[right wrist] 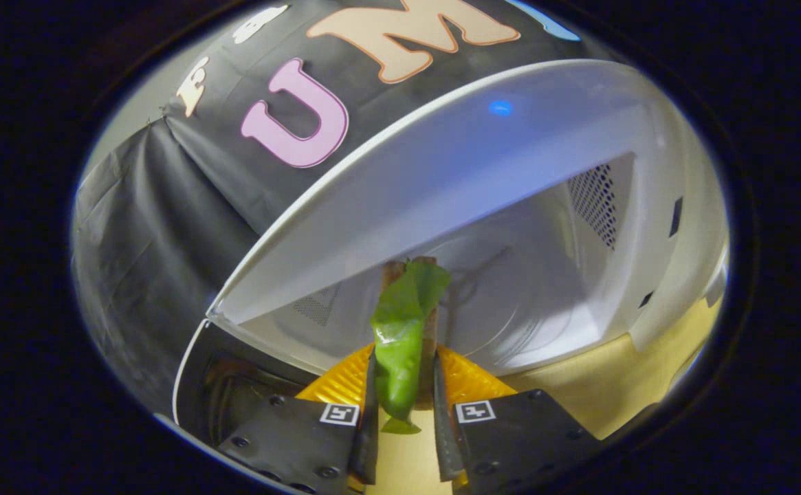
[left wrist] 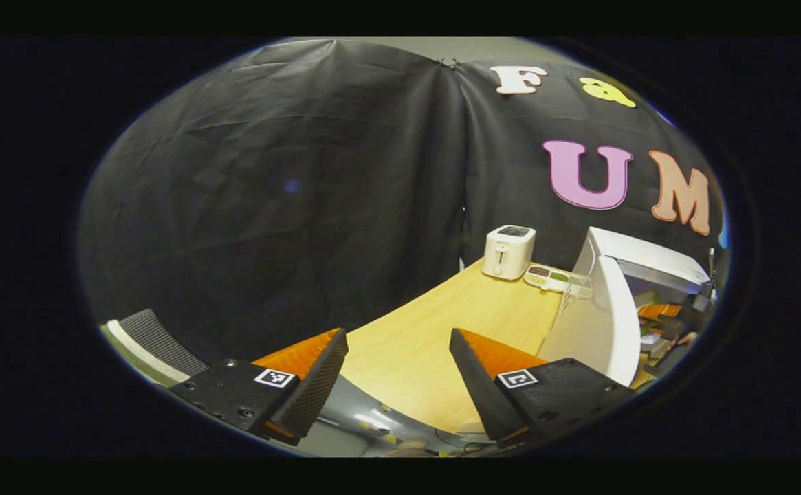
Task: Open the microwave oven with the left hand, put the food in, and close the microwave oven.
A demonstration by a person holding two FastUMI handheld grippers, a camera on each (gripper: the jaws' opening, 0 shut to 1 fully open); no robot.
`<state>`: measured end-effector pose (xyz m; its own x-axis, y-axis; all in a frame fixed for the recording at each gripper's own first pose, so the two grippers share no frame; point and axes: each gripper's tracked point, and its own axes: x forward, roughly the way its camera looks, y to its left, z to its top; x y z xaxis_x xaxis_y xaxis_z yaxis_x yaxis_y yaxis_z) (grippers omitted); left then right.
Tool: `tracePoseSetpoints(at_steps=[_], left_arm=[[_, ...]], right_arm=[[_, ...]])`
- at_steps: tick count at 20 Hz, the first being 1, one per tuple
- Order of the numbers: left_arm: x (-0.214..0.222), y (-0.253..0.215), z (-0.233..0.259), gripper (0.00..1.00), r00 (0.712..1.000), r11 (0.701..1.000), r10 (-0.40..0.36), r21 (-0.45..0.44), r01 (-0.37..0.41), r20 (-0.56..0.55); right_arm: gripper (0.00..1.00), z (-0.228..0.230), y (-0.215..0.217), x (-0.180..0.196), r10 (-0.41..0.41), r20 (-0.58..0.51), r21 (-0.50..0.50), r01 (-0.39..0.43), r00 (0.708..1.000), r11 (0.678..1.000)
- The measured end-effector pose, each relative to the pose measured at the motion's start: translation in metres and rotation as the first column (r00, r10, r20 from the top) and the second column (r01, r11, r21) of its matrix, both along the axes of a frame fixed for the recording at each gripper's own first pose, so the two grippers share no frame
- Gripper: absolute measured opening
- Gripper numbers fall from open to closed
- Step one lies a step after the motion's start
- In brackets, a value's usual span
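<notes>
Tabletop [left wrist: 441,323]: left claw [left wrist: 400,375] gapes; right claw [right wrist: 403,385] pinches food [right wrist: 400,330] before microwave [right wrist: 510,206].

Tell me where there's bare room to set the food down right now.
The microwave floor ahead of the food looks bare. Outside, the wooden table is free between the open door and the table edge; toaster and tray crowd the back.
</notes>
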<state>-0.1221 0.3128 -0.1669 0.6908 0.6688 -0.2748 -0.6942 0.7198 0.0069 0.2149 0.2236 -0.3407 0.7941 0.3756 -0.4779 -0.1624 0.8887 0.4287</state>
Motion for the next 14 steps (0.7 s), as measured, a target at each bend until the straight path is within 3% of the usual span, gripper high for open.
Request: tracePoseSetpoints(at_steps=[1, 2, 4, 6, 8, 10, 14], left_arm=[[-0.001, 0.001, 0.001, 0.92, 1.0, 1.0, 0.004, 0.002, -0.004, -0.001], [-0.003, 0.001, 0.001, 0.92, 1.0, 1.0, 0.01, 0.004, -0.01, -0.003], [-0.009, 0.003, 0.002, 0.92, 1.0, 1.0, 0.024, 0.007, -0.024, -0.007], [-0.013, 0.003, 0.002, 0.92, 0.999, 0.999, 0.034, 0.006, -0.034, -0.009], [-0.017, 0.004, 0.001, 0.92, 0.999, 0.999, 0.045, 0.005, -0.045, -0.015], [-0.018, 0.004, 0.002, 0.92, 0.999, 0.999, 0.048, 0.003, -0.048, -0.015], [-0.019, 0.002, 0.003, 0.92, 0.999, 0.999, 0.044, 0.007, -0.044, -0.017]], right_arm=[[0.36, -0.001, 0.0, 0.003, 0.008, 0.011, -0.02, -0.007, 1.0, 1.0], [0.29, -0.001, 0.0, 0.006, 0.008, 0.022, -0.037, -0.007, 1.0, 0.999], [0.29, -0.001, -0.003, 0.012, 0.004, 0.05, -0.074, -0.001, 0.999, 0.997], [0.41, -0.004, -0.006, 0.018, 0.004, 0.074, -0.113, 0.004, 0.997, 0.994], [0.34, -0.003, -0.006, 0.022, 0.004, 0.086, -0.129, 0.007, 0.996, 0.992], [0.34, -0.003, -0.009, 0.027, 0.008, 0.112, -0.165, 0.011, 0.994, 0.986], [0.48, -0.002, -0.024, 0.035, -0.014, 0.157, -0.263, 0.056, 0.988, 0.963]])
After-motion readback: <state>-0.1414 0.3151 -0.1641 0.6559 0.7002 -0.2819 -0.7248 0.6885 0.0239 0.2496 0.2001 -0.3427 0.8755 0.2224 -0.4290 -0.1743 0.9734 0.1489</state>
